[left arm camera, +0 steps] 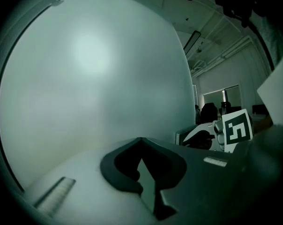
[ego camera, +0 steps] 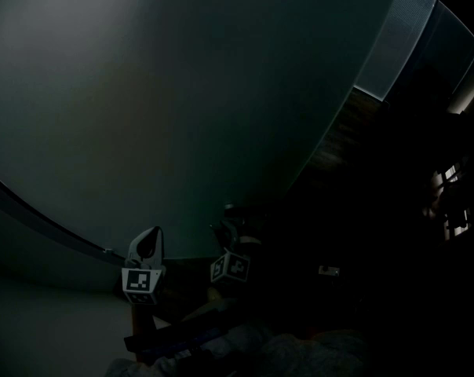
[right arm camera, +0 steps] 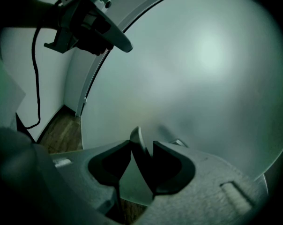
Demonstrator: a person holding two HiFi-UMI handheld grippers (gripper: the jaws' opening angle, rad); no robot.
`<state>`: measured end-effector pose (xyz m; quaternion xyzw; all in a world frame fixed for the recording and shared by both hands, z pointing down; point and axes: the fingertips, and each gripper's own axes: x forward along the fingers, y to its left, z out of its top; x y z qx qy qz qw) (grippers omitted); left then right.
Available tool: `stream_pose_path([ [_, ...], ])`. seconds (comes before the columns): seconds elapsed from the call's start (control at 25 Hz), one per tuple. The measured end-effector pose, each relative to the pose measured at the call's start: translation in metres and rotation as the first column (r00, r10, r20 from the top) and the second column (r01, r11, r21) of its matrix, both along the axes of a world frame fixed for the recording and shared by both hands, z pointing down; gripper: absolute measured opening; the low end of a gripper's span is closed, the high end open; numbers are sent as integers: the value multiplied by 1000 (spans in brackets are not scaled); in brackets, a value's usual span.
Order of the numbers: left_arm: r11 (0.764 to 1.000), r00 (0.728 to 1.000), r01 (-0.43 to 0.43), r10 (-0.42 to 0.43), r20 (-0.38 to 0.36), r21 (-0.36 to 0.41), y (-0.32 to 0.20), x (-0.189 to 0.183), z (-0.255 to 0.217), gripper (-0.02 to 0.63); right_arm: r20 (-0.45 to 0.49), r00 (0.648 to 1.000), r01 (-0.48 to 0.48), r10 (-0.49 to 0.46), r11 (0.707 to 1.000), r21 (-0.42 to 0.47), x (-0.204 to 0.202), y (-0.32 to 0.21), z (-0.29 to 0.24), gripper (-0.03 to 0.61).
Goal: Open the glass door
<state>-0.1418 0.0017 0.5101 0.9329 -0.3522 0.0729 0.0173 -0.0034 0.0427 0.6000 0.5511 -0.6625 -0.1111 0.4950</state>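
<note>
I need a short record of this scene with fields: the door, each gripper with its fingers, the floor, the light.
door: frosted glass door, fills most of every view
right gripper: fingers closed on the door's thin edge
left gripper: fingers together, nothing between them, close to the glass
floor: dark wood, beside the door
light: dim

Head view looks steeply down; both gripper views face, up close, the same glass door (ego camera: 182, 100).
</note>
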Motion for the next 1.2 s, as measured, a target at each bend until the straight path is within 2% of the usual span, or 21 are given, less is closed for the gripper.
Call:
stream_pose_path([
  [0.2,1000,1000,6,-6,2,3,0,-3,-4,3,-18,1000,10,-9,1000,20,-2,0,10,152],
  [0.4,1000,1000,11,-11,4,4,-2,-4,0,3,2,999,42,-42,999,23,-4,5,18,267],
  [0.52,1000,1000,9,-9,4,4,-2,-3,-1,3,-5,999,37,-37,998,48,0,7,3,305],
  [0.64,1000,1000,10,-10,3,1,-2,-3,-1,3,0,999,42,-42,997,58,-1,8,-12,305],
  [0.72,1000,1000,9,-9,3,0,-2,-2,-2,3,41,998,37,-40,997,68,-2,10,-19,305],
  [0.88,1000,1000,4,-4,2,0,-1,0,-2,3,195,980,5,-27,994,112,-1,13,-35,269],
  [0.96,1000,1000,1,-1,3,0,0,1,-1,3,259,966,-17,-20,990,139,2,14,-43,204],
  [1.08,1000,1000,-3,3,1,5,1,2,-2,3,319,948,-44,-9,986,160,7,16,-53,175],
  [1.2,1000,1000,-2,2,-2,3,1,3,-4,3,355,935,-67,-8,978,200,10,17,-61,116],
])
